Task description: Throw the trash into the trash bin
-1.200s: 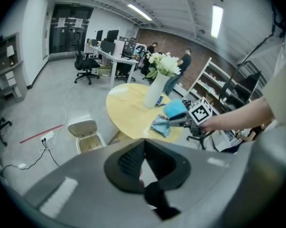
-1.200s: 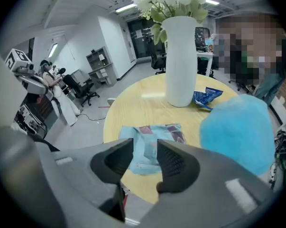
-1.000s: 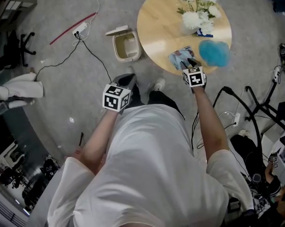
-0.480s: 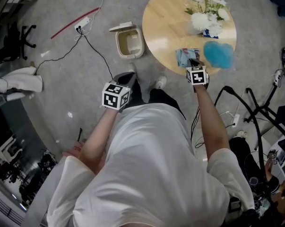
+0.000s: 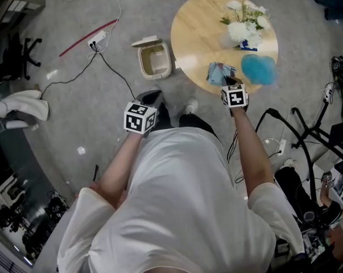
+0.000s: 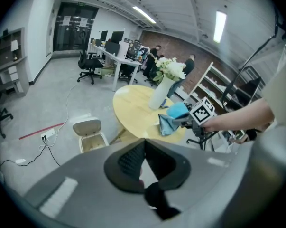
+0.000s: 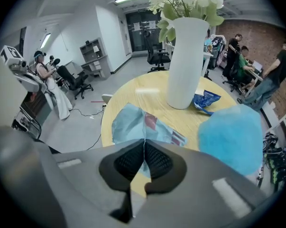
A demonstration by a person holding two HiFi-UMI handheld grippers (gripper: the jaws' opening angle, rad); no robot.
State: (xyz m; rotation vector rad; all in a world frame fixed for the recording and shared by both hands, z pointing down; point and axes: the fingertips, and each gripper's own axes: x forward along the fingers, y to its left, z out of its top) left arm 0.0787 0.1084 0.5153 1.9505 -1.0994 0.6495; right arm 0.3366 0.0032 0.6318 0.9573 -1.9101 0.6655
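While the left gripper (image 6: 143, 144) has its jaws closed empty, the right gripper (image 7: 143, 144) pinches a crinkled pale-blue wrapper (image 7: 131, 125) over a round wooden table (image 5: 199, 38).

Bright overhead light; edges warped, seemingly soft.

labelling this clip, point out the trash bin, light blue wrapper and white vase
trash bin (image 5: 155, 58), head view, bare inside.
light blue wrapper (image 7: 131, 125), right gripper view, left half.
white vase (image 7: 185, 65), right gripper view, body.
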